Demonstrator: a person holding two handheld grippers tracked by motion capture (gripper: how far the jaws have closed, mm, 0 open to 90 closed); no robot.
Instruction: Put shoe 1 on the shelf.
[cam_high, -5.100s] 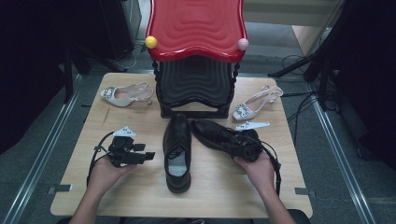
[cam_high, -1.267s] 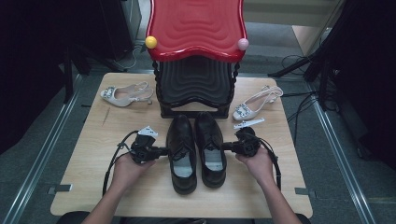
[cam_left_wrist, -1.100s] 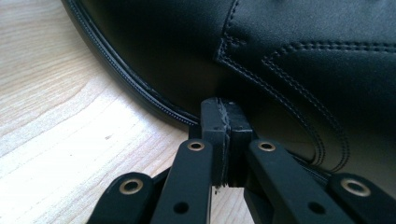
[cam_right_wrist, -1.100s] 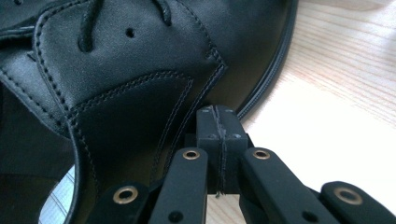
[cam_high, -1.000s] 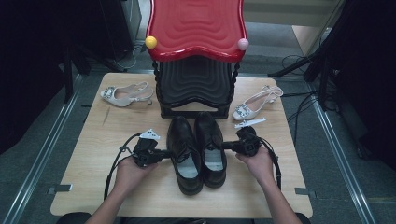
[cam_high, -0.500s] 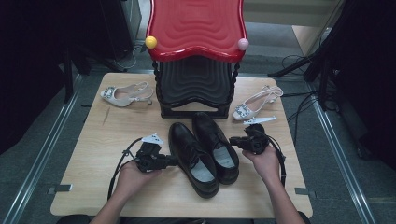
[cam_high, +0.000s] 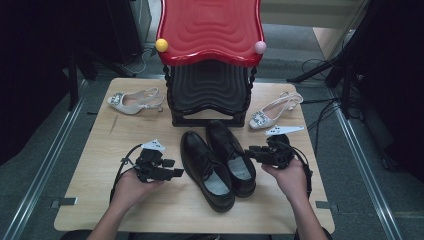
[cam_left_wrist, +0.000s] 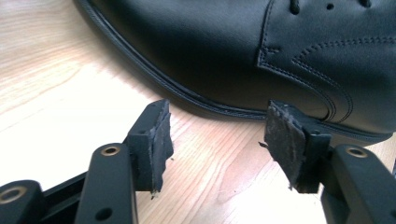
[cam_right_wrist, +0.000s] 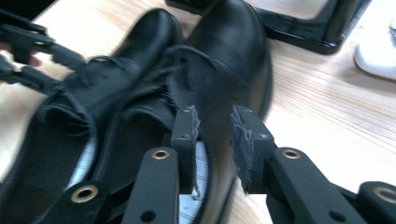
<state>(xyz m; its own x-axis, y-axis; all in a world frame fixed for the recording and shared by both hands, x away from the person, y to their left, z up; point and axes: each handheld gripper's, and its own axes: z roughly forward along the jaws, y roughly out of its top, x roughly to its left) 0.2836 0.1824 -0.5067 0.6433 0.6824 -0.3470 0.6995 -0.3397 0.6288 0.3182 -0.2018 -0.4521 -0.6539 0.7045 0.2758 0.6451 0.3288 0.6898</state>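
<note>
- The person's hands enter from the near table edge; the left hand (cam_high: 129, 186) holds the left gripper (cam_high: 176, 173), the right hand (cam_high: 289, 176) holds the right gripper (cam_high: 248, 152).
- Between the two grippers lies a pair of black shoes on the table (cam_high: 100, 200), heels near, toes slanted away toward the stool.
- Left shoe (cam_high: 206, 169): it lies just beside the left gripper. In the left gripper view the jaws stand wide apart with nothing between them, the pads just short of the shoe's (cam_left_wrist: 261, 51) welt, bare wood under them.
- Right shoe (cam_high: 231, 155): it touches the left shoe along its side. In the right gripper view the jaws straddle the outer rim of this shoe's (cam_right_wrist: 224, 60) opening; a gap shows between the pads, and whether they pinch the leather I cannot tell.
- Farther off stands a black stool (cam_high: 210, 95) with a red seat (cam_high: 210, 30) stacked above it.
- A pale heel (cam_high: 134, 101) lies left of the stool, another heel (cam_high: 274, 111) to its right, both well apart from the black pair.
</note>
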